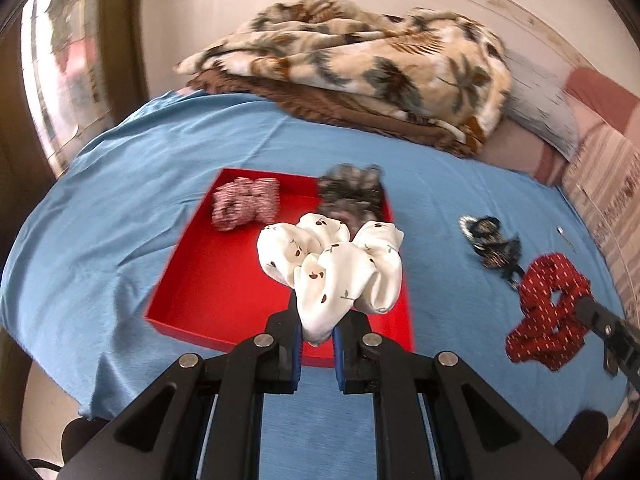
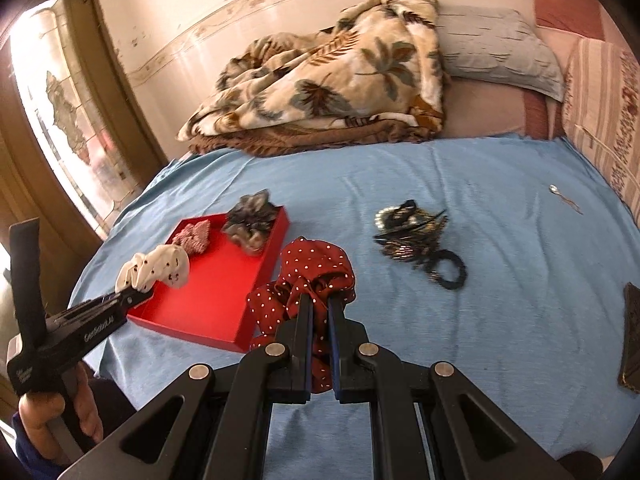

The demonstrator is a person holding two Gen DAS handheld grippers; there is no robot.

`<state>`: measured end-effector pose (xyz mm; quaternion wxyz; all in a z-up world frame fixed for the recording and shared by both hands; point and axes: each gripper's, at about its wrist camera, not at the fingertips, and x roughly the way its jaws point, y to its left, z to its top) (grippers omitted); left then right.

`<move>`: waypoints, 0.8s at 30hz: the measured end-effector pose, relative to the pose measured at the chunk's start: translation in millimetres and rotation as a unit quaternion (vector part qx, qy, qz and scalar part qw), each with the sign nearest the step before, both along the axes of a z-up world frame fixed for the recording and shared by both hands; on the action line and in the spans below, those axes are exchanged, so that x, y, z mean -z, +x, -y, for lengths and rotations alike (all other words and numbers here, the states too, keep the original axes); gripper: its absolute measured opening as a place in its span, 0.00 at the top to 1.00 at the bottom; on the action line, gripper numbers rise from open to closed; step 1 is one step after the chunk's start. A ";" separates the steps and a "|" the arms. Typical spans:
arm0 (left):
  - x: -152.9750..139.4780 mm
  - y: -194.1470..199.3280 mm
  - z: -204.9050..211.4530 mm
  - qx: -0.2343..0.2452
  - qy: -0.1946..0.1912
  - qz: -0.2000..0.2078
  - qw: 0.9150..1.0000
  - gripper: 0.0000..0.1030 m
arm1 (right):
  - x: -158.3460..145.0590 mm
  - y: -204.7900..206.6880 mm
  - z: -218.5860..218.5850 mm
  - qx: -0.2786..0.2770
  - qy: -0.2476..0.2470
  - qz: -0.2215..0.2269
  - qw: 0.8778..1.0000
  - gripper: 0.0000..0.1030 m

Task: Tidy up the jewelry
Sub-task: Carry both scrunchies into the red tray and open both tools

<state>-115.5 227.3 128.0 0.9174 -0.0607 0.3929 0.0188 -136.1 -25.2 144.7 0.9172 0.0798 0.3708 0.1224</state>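
Clamped between the fingers of the left gripper (image 1: 316,326), at the bottom centre of the left wrist view, a white cherry-print scrunchie (image 1: 334,266) is hanging over the right part of a red tray (image 1: 208,280). Inside that tray, toward its far end, a pink striped scrunchie (image 1: 245,209) is lying at the left and a grey scrunchie (image 1: 351,196) is sitting in the far right corner.

Low in the middle of the right wrist view, the right gripper (image 2: 320,304) is pinching a dark red dotted scrunchie (image 2: 310,276) just beside the tray's right wall. To the right of centre, well apart from the tray, a cluster of black and gold hair ties (image 2: 416,240) is lying on the blue sheet (image 2: 500,280). A small metal pin (image 2: 564,198) is resting near the right edge.

Across the upper middle, a palm-print blanket (image 2: 328,80) is lying heaped on the bed, with a grey pillow (image 2: 496,52) to its right.
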 end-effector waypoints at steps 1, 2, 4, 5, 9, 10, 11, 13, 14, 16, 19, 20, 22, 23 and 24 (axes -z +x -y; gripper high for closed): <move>0.4 0.5 -8.2 -0.008 -0.005 0.000 1.000 0.89 | 0.2 1.4 -4.6 -0.004 -0.001 -0.001 1.000 0.92; 1.1 1.2 -13.6 -0.014 -0.008 0.000 1.000 0.89 | 0.6 3.3 -10.2 -0.010 -0.001 -0.003 1.000 0.92; 2.3 2.4 -27.5 -0.028 -0.015 0.000 0.999 0.89 | 0.9 7.3 -19.7 -0.018 -0.001 -0.007 1.000 0.92; 3.0 3.3 -33.9 -0.034 -0.019 0.000 0.999 0.89 | 1.3 8.7 -23.8 -0.022 -0.001 -0.009 1.000 0.92; 8.3 3.5 -58.8 -0.058 -0.030 -0.003 0.998 0.89 | 2.0 16.3 -43.4 -0.042 -0.004 -0.015 0.999 0.92; 10.0 3.6 -64.1 -0.063 -0.033 -0.005 0.997 0.89 | 1.9 17.7 -48.4 -0.047 -0.005 -0.015 0.999 0.92; 12.0 4.1 -69.2 -0.068 -0.036 -0.006 0.997 0.89 | 1.8 19.3 -54.1 -0.052 -0.008 -0.015 0.998 0.92; 16.0 4.6 -77.7 -0.076 -0.042 -0.010 0.996 0.89 | 1.9 23.7 -65.3 -0.064 -0.010 -0.017 0.998 0.92; 18.1 4.7 -81.9 -0.079 -0.045 -0.012 0.996 0.89 | 2.3 25.4 -69.6 -0.068 -0.009 -0.018 0.997 0.92; 22.0 5.1 -89.4 -0.086 -0.050 -0.015 0.995 0.89 | 2.4 30.9 -80.2 -0.078 -0.008 -0.022 0.997 0.92; 27.4 7.4 -96.5 -0.090 -0.056 -0.020 0.994 0.89 | 1.6 37.4 -95.6 -0.093 -0.006 -0.024 0.995 0.92; 29.2 7.9 -97.8 -0.090 -0.059 -0.022 0.994 0.89 | 1.2 39.3 -99.4 -0.097 -0.006 -0.024 0.995 0.92; 32.0 9.5 -98.9 -0.089 -0.062 -0.025 0.994 0.89 | 0.9 44.1 -111.9 -0.109 -0.011 -0.021 0.994 0.92; 34.0 10.5 -99.0 -0.088 -0.061 -0.027 0.994 0.89 | 1.8 46.2 -116.7 -0.114 -0.014 -0.019 0.993 0.92; 36.6 12.0 -99.3 -0.088 -0.060 -0.029 0.994 0.89 | 4.2 49.0 -123.4 -0.120 -0.019 -0.017 0.992 0.92</move>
